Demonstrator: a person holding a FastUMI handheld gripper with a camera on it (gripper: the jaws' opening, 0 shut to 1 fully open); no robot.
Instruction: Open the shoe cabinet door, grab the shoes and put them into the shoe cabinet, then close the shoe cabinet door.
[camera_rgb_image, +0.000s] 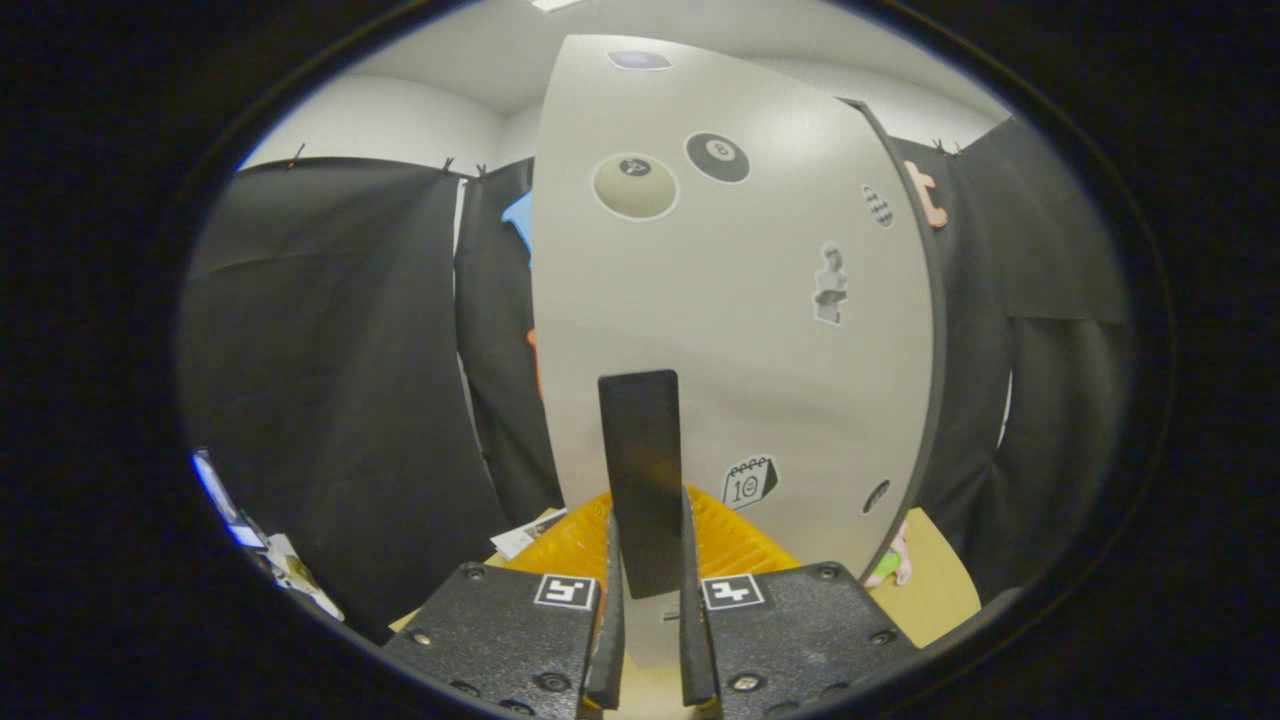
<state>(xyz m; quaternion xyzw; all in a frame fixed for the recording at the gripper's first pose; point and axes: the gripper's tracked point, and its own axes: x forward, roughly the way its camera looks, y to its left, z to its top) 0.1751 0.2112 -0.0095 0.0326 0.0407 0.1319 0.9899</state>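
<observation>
Both fingers of my gripper (645, 560) are clamped on the dark handle (640, 470) of the cabinet door (740, 330), which stands right ahead of me, covered in stickers (717, 157). Just past the fingertips lies a ribbed yellow mat (735, 540).

Black cloth (330, 380) hangs far left, second panel (1050, 400) far right, clips (448, 163) along top edge. White wall (390, 120) above cloth; ceiling light (555, 4) overhead. Stickers: pale ball (635, 186) just left of black ball (717, 157); bust (829, 284) lower right; calendar (750, 482) lowest. Papers (285, 570) near left. Small green-pink item (890, 562) on tan surface (935, 580), near right.
</observation>
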